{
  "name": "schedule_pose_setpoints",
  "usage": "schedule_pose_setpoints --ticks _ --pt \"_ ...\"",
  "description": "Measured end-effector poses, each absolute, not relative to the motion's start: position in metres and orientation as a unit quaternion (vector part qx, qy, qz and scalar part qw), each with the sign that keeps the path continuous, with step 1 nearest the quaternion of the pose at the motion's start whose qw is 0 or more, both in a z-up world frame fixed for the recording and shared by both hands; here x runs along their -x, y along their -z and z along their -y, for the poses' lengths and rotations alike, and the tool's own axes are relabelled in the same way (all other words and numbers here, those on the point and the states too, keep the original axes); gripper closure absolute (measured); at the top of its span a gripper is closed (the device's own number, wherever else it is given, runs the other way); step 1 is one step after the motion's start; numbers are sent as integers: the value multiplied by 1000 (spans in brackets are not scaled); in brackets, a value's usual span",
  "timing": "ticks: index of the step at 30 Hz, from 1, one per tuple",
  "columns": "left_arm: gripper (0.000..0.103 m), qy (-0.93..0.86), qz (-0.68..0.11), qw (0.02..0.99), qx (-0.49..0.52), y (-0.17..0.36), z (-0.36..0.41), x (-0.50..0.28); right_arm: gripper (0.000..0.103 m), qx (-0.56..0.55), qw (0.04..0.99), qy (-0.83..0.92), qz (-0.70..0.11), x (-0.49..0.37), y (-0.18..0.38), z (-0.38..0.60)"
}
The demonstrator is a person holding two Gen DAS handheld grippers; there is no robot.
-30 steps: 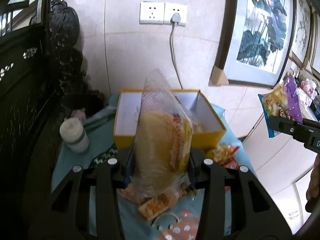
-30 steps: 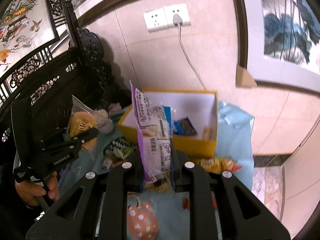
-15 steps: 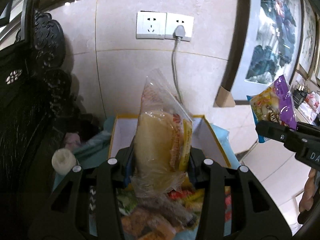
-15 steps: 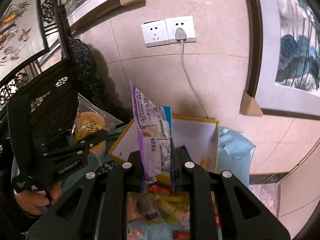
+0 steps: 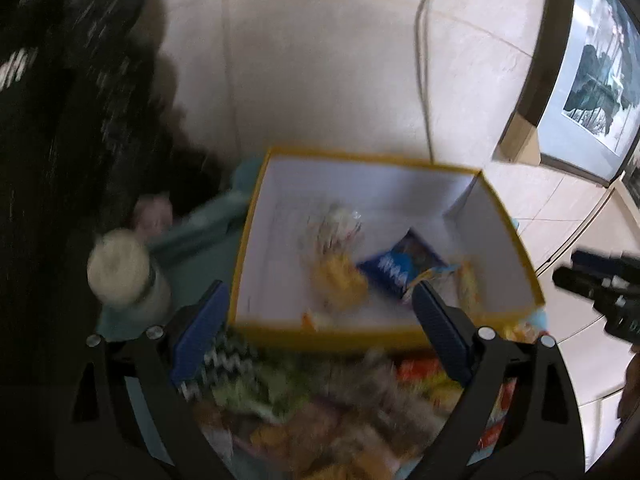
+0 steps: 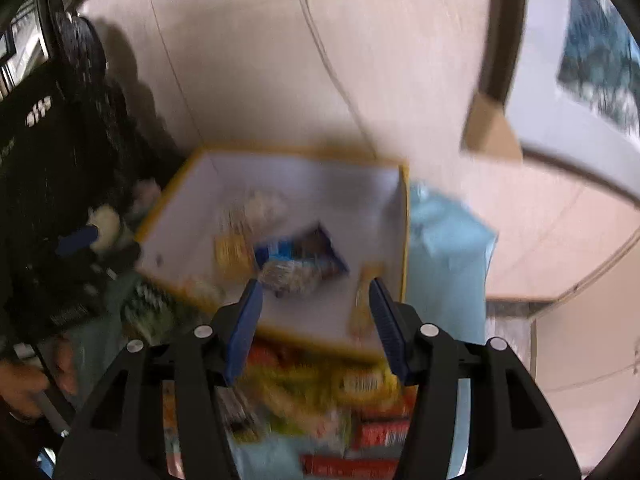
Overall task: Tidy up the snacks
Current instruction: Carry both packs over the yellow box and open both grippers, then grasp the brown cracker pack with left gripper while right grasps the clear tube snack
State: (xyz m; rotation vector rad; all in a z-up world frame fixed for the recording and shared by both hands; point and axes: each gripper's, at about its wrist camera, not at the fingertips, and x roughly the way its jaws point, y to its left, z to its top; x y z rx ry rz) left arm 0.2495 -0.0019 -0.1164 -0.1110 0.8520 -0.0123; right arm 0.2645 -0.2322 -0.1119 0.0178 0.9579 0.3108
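Observation:
A yellow-edged box [image 5: 516, 248] with a white inside stands on the teal-covered table, also in the right wrist view [image 6: 404, 236]. Inside lie the clear bag with the yellow bun [image 5: 336, 256], a blue packet [image 5: 396, 268] and the purple-white snack bag [image 6: 292, 276]. My left gripper [image 5: 320, 312] is open and empty just before the box's near wall. My right gripper [image 6: 314, 312] is open and empty over the box's near right part. Both views are motion-blurred.
A heap of loose snack packets [image 5: 320, 408] lies in front of the box, also in the right view [image 6: 320, 396]. A white jar [image 5: 128, 276] stands left of the box. Dark carved furniture [image 5: 60, 120] is at left. The wall with a cable [image 5: 424, 80] is behind.
Both grippers have opened and tipped down over the box. The bun bag and the purple snack bag have left the grippers and now lie inside the box.

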Motion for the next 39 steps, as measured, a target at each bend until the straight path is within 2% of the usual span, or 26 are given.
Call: schedule_pose_setpoints --ticks 4,10,14,22,25,26,27,28,29,30,36,39 --pt "9 10 -424 903 68 148 -7 -203 47 -20 854 -151 -497 -220 160 241" --pt "9 41 -475 879 -1 208 10 -145 47 -53 817 -132 -558 -167 225 249" --pt "9 55 -484 873 -29 227 22 -130 47 -47 820 -147 -551 -158 225 233" --pt "9 52 -457 887 -42 220 48 -155 47 -8 833 -182 -522 -165 200 196" --pt "9 33 -487 872 -36 240 50 -174 47 3 831 -185 -525 -172 204 185" --pt "14 27 -496 867 -35 246 48 -177 47 9 830 -186 -526 -173 205 180" --pt "29 19 -505 862 -29 252 44 -178 47 17 830 -187 -525 -175 205 176" --pt "35 10 -494 869 -32 252 39 -173 48 25 831 -189 -522 -175 204 175" --pt "59 19 -487 873 -29 251 36 -169 49 35 833 -195 -517 -175 203 173" --pt "66 29 -485 874 -25 249 33 -166 52 42 833 -199 -515 -176 203 170" --pt "68 47 -482 875 10 248 5 -139 53 71 822 -238 -513 -182 213 133" --pt "68 45 -484 874 16 248 -1 -132 48 131 820 -231 -506 -184 229 107"
